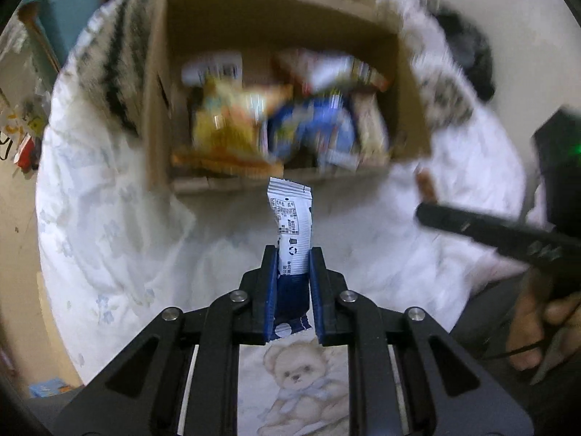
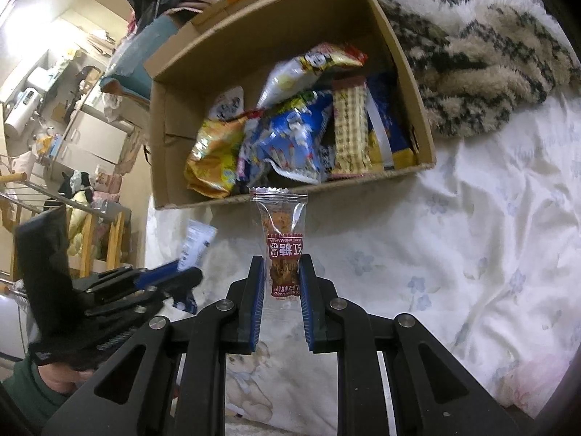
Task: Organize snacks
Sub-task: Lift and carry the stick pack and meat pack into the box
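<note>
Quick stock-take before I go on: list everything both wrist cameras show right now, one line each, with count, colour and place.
box: one, brown cardboard, open, on the bedsheet
snack bags: several, yellow, blue, white, red, checked tan, piled inside the box
blue-white packet: one, in the left tongs, in front of the box
red-clear packet: one, in the right tongs, in front of the box
bedsheet: one, white with pale flowers and a bear print
blanket: one, shaggy cream and black, beside the box
left tongs: black with blue pads, shut on the blue-white packet
right tongs: black with blue pads, shut on the red-clear packet
</note>
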`<state>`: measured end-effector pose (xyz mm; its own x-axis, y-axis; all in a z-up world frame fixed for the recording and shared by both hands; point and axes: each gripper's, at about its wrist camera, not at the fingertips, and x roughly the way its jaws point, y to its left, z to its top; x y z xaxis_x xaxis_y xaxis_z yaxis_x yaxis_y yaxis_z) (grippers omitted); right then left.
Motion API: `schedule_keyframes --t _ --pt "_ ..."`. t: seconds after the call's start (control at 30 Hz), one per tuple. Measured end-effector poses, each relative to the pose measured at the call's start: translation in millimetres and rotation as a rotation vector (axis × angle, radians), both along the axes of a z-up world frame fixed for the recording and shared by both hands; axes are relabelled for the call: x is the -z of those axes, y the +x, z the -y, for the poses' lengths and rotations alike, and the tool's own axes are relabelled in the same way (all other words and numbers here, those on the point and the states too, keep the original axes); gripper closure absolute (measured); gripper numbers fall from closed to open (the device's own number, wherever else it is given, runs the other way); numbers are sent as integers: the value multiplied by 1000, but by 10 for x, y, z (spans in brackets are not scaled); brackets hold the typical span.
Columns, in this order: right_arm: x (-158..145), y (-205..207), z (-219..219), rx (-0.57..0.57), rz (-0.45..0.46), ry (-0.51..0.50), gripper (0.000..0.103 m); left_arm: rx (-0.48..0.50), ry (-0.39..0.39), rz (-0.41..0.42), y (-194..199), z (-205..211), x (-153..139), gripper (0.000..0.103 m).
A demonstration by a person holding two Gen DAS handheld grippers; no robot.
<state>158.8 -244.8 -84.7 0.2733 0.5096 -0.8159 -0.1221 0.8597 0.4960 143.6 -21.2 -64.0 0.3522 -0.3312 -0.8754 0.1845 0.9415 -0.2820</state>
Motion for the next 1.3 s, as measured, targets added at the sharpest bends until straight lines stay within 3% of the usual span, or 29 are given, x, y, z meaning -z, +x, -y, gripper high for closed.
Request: schedule_keyframes --t 0.13,0.37,0.53,0.7,0.97,1.13,1.3 --pt "-135 -17 2 9 54 45 84 -75 -68 117 -37 -217 -309 89" --pt "-346 -42 -55 -22 140 102 84 -163 -34 160 78 -384 -433 89" --pt "-480 34 32 23 191 128 84 -186 -10 183 140 -422 -521 89" --pt "-620 273 212 86 245 113 84 -176 71 249 350 -401 -720 89" --pt "-482 618 252 84 199 55 83 -171 61 233 724 -356 -704 89" --pt "-361 737 260 104 161 36 83 -136 31 202 855 -119 -587 89" --pt "-169 798 266 127 77 24 83 -61 84 220 953 167 -474 89"
